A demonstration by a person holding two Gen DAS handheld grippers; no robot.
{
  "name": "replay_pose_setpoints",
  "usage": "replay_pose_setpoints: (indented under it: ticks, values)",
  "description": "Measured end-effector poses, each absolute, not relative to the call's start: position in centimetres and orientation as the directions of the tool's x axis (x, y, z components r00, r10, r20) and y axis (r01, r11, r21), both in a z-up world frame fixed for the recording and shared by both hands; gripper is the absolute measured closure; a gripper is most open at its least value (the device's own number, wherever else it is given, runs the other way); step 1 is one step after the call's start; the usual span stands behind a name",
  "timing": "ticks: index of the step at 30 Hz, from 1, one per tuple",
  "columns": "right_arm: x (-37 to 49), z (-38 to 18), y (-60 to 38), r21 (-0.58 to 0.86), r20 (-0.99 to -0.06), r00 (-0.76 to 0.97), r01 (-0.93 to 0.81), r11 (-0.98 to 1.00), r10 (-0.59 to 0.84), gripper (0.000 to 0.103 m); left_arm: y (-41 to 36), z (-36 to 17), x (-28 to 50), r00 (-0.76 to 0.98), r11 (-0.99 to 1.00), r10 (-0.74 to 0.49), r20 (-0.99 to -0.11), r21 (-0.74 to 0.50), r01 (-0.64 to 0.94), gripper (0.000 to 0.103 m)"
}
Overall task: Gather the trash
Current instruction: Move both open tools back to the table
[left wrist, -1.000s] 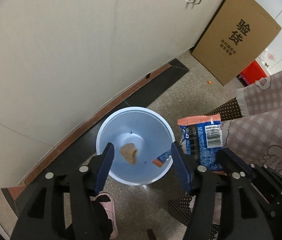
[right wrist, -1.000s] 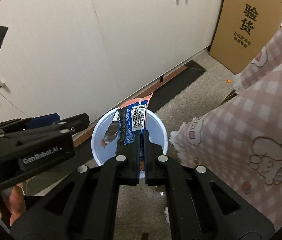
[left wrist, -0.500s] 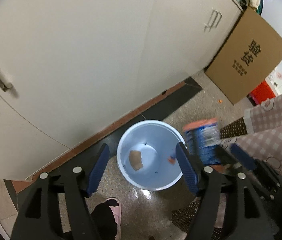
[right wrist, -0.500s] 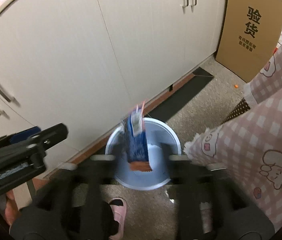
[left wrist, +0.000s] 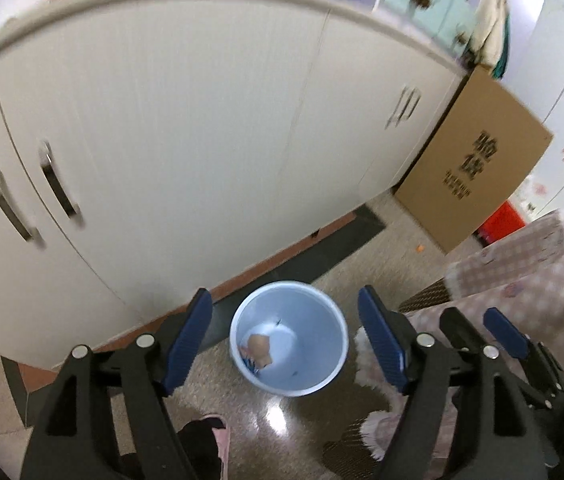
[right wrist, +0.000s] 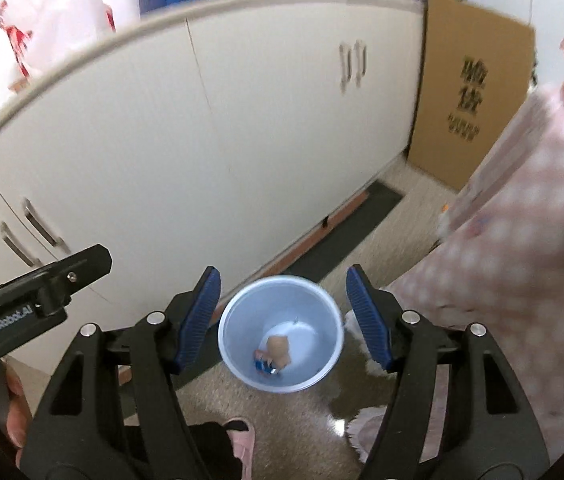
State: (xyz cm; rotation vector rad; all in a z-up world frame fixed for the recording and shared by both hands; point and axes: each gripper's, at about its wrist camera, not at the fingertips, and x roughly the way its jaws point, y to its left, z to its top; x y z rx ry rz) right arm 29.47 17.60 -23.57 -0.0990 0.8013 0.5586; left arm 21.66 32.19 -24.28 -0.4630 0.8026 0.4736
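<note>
A light blue trash bin [left wrist: 324, 376] stands on the floor by white cabinets; it also shows in the right wrist view [right wrist: 314, 372]. Inside lie a tan scrap [left wrist: 260, 346] [right wrist: 278, 347] and a blue snack wrapper [right wrist: 264, 366], which peeks out beside the scrap in the left wrist view [left wrist: 249, 363]. My left gripper [left wrist: 285, 338] is open and empty, high above the bin. My right gripper [right wrist: 282, 320] is open and empty, also above the bin. The right gripper's fingers [left wrist: 502, 332] show at the right of the left wrist view.
White cabinet doors [left wrist: 202, 140] run behind the bin. A cardboard box [left wrist: 478, 160] leans at the right. A table with a pink checked cloth [right wrist: 522, 248] stands to the right of the bin. A pink slipper [right wrist: 242, 436] is on the floor below.
My right gripper opened and let the blue wrapper fall into the bin. Both grippers rose well above the bin.
</note>
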Motion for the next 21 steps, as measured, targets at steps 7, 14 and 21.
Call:
replay_pose_setpoints:
  ticks: [7, 14, 21]
  values:
    - [26.1, -15.7, 11.2, 0.133, -0.599, 0.671, -0.455, 0.881, 0.437, 0.038, 26.9, -16.4, 19.6, 0.725, 0.853, 0.222, -0.652, -0.23, -0.468, 0.029]
    - [24.3, -10.8, -0.4, 0.145, -0.528, 0.787, -0.288, 0.947, 0.32, 0.038, 18.1, -11.9, 20.8, 0.798, 0.935, 0.096, -0.595, -0.222, -0.277, 0.029]
    - [25.7, -11.0, -11.0, 0.163, -0.56, 0.812, -0.087, 0.983, 0.165, 0.041, 9.3, -10.6, 23.5, 0.8, 0.98, -0.009, -0.6, -0.165, -0.113, 0.029]
